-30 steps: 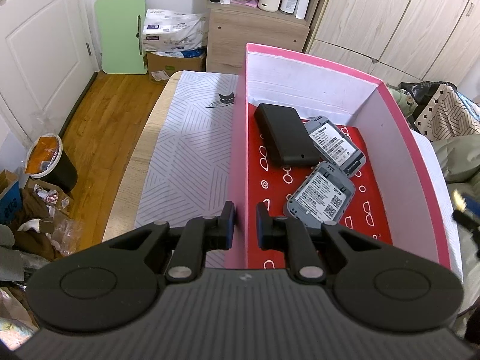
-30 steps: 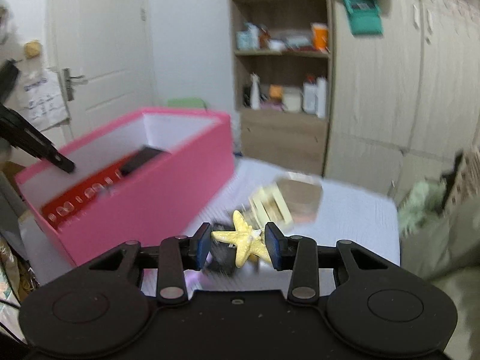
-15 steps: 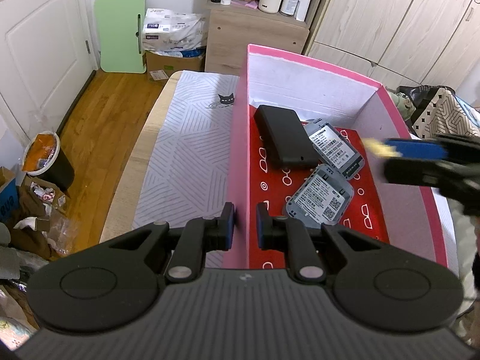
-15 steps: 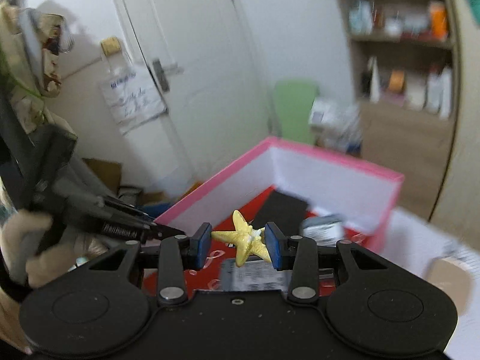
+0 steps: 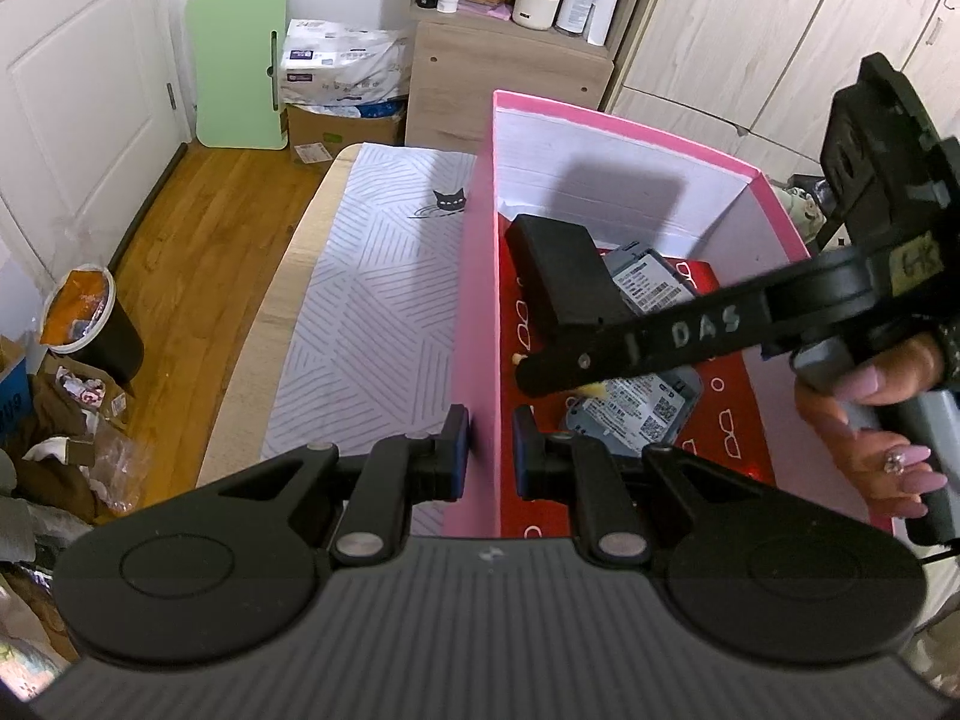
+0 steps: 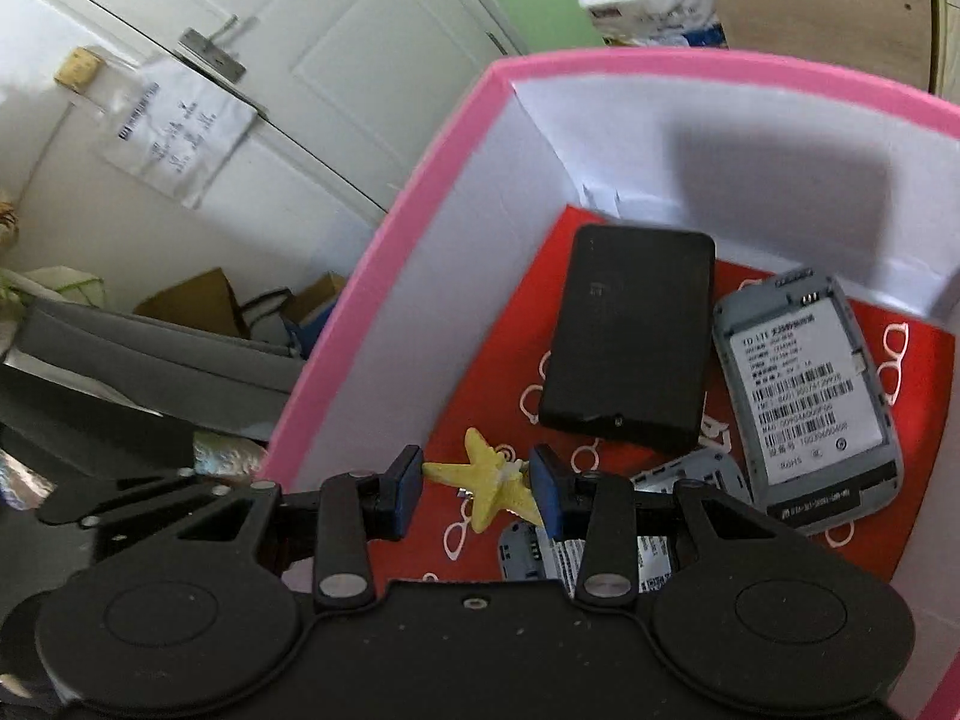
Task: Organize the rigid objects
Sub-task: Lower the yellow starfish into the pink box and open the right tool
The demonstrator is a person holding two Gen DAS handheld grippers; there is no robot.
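A pink box (image 5: 477,276) with a red patterned floor stands on the striped mat. My left gripper (image 5: 487,450) is shut on the box's left wall near the front corner. My right gripper (image 6: 477,489) is shut on a yellow starfish (image 6: 489,483) and hangs inside the box above the red floor. In the left wrist view the right gripper's dark arm (image 5: 672,342) crosses over the box, held by a hand (image 5: 882,420). Inside lie a black flat device (image 6: 630,336) and two grey devices with barcode labels (image 6: 801,390) (image 5: 642,408).
The striped mat (image 5: 372,312) covers the table left of the box. Beyond stand a wooden shelf unit (image 5: 510,42), a green board (image 5: 240,66), cupboards and a white door (image 6: 336,84). A bin (image 5: 90,324) and clutter sit on the wooden floor at the left.
The right gripper swung with the starfish from beside the box to over it and now points down into it. The left gripper kept still on the box wall.
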